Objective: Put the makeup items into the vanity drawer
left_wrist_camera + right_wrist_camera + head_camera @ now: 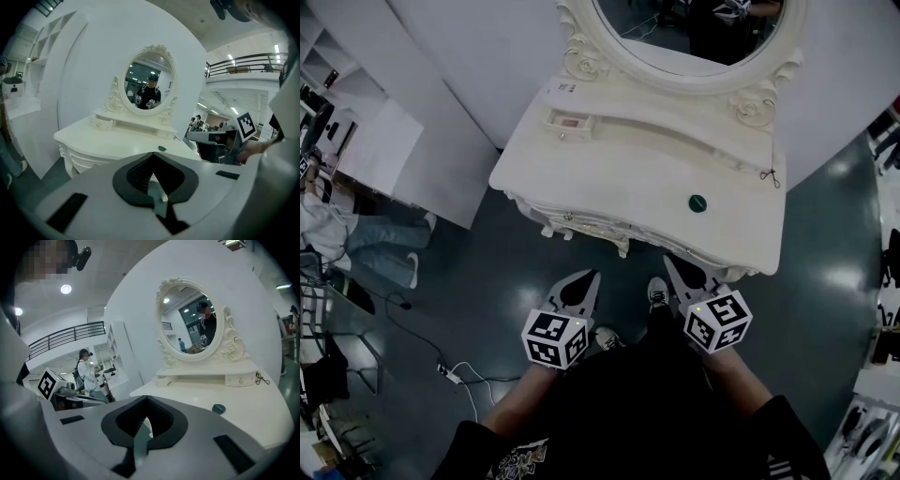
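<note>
Two grippers are held low over the dark floor (487, 272), just in front of the white vanity (628, 164). One white shoe (657, 292) shows between them. A round mirror (675, 42) stands at the back of the vanity. The small green makeup item (697, 202) lies on the vanity top, toward the right, well apart from both grippers. A tiny dark wiry thing (770, 175) lies near the right edge. The left gripper (589, 277) has its fingers pressed together and is empty. The right gripper (672, 266) is the same.
</note>
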Available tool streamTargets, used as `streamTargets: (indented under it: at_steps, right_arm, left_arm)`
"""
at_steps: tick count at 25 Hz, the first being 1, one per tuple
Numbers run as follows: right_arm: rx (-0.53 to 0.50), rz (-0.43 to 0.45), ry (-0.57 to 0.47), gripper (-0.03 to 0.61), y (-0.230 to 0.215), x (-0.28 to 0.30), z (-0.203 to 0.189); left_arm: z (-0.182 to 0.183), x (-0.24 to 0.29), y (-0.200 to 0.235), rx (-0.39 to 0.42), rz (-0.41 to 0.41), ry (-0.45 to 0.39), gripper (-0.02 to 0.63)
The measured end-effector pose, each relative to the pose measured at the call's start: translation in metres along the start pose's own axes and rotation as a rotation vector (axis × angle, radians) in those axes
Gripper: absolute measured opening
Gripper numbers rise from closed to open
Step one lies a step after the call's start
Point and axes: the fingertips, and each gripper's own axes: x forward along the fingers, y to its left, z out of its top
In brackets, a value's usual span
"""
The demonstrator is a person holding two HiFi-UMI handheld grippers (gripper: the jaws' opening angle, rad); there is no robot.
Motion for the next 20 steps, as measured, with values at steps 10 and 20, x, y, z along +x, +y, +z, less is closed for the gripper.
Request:
streamTargets:
  at_steps: [10,20]
  right_arm:
    - [0.011,-0.088,-0.003,0.029,-0.059,-0.001,0.011]
    - [-0.018,-0.157,0.028,0.029,-0.120,0.002,0.014]
  left_arm:
    - [0.009,0.036,-0.011,0.005,-0.039,0.009,0.008]
    - [0.017,0.068,-0.023,0.004,-0.051,0.020,0.008]
